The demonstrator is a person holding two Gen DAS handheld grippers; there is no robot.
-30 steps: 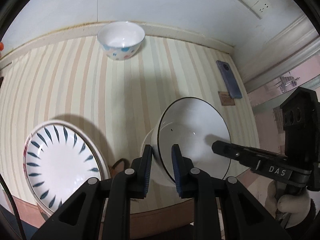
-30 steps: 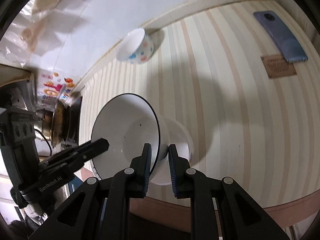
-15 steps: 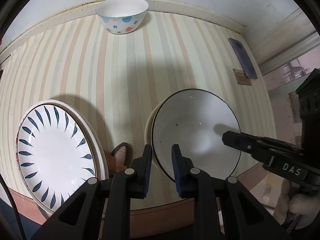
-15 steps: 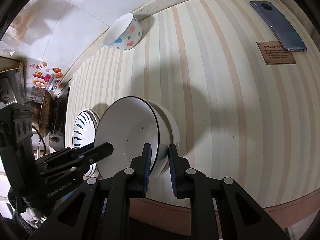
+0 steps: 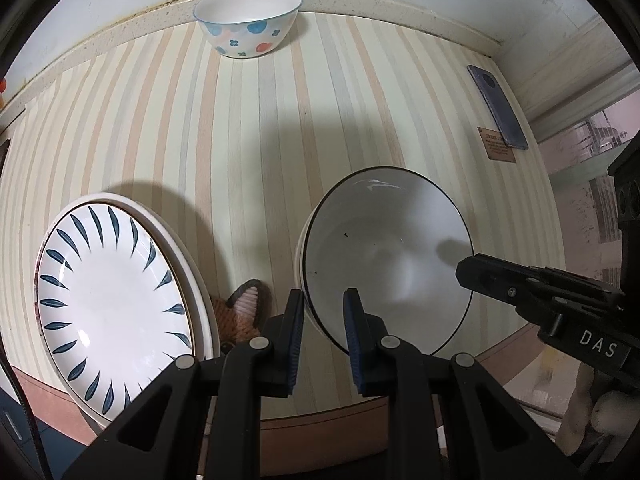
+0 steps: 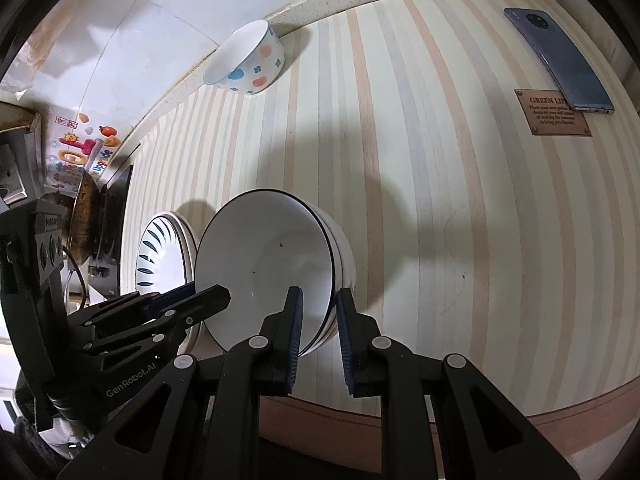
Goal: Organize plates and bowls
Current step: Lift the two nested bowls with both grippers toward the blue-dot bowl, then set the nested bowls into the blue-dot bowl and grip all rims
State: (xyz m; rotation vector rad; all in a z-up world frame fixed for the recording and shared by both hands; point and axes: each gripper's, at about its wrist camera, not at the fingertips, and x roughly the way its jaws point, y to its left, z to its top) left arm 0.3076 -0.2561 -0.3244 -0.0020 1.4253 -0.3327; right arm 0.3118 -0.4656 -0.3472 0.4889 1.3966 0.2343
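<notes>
Left-wrist view shows the left gripper and right gripper both clamped on the rim of the black-rimmed bowl, lower centre, nested in another bowl; letting go evenly would likely avoid tipping.

Dark-rimmed bowl sits near the front edge, patterned plate just left, spotted bowl at the back wall, phone far right.
</notes>
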